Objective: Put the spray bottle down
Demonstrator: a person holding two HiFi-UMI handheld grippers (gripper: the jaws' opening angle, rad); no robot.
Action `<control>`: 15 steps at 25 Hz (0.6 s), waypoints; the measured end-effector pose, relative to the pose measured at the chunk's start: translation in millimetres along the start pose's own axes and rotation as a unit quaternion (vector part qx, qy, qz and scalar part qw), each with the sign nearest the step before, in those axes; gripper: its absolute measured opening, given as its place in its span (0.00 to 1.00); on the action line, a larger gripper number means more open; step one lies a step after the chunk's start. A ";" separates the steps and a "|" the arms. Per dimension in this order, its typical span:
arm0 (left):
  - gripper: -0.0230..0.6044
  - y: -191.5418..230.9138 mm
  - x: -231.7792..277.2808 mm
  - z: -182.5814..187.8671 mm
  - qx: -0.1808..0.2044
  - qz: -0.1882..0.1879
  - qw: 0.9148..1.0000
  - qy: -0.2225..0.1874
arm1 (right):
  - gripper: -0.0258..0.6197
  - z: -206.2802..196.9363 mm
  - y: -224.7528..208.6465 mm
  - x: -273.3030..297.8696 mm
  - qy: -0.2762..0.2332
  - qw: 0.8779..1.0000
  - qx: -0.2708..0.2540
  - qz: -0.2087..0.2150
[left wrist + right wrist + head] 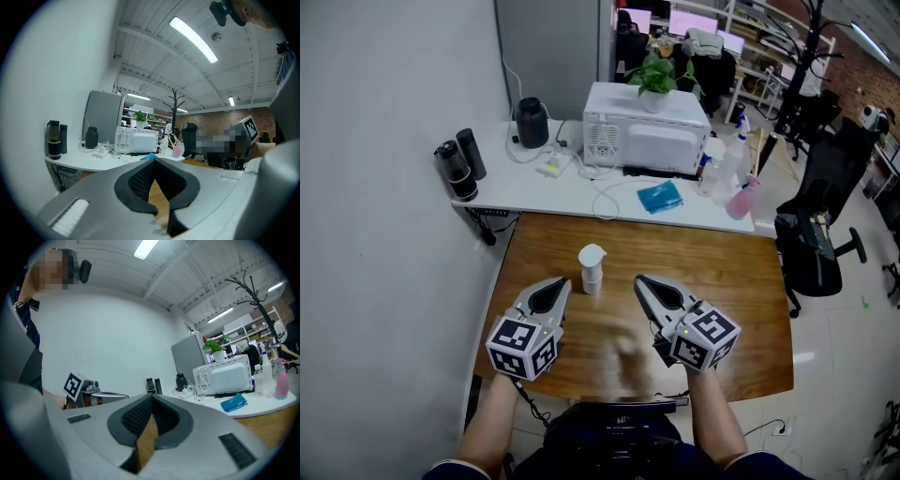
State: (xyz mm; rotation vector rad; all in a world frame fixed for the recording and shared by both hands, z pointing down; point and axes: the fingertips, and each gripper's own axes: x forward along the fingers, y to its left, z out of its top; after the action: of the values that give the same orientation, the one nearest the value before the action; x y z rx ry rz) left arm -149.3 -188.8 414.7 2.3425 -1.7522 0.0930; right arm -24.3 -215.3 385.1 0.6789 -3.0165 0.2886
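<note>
Standing upright just above the middle of the head view, the white spray bottle (592, 269) rests on the wooden worktop (741, 281), between the tips of the two claws and gripped by neither; any label on it is too small to read. Left claw (563, 283) at lower left and right claw (640, 280) at lower right are each closed tip to tip with nothing between the jaws. Each claw's cube (523, 348) carries black-and-white square marker patterns, while the white microwave (645, 131) near the top of the frame is too small for any brand to be read
</note>
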 end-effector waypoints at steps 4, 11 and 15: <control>0.04 -2.5 1.4 -0.1 0.003 -0.002 1.000 0.002 | 0.04 1.3 -1.4 -0.7 -0.001 1.000 0.000 0.000; 0.04 -4.7 3.1 -1.9 0.007 -0.004 1.000 0.009 | 0.04 -0.9 -1.3 -1.0 0.004 1.000 0.000 0.002; 0.04 -3.9 3.5 -4.7 0.004 -0.005 1.000 0.014 | 0.04 -1.3 -0.4 0.2 0.005 1.000 -0.002 0.004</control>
State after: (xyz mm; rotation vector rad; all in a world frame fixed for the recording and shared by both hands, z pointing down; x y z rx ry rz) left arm -144.2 -190.0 419.4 2.3441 -1.7310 0.1306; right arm -24.3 -215.4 386.4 0.6628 -3.0104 0.2863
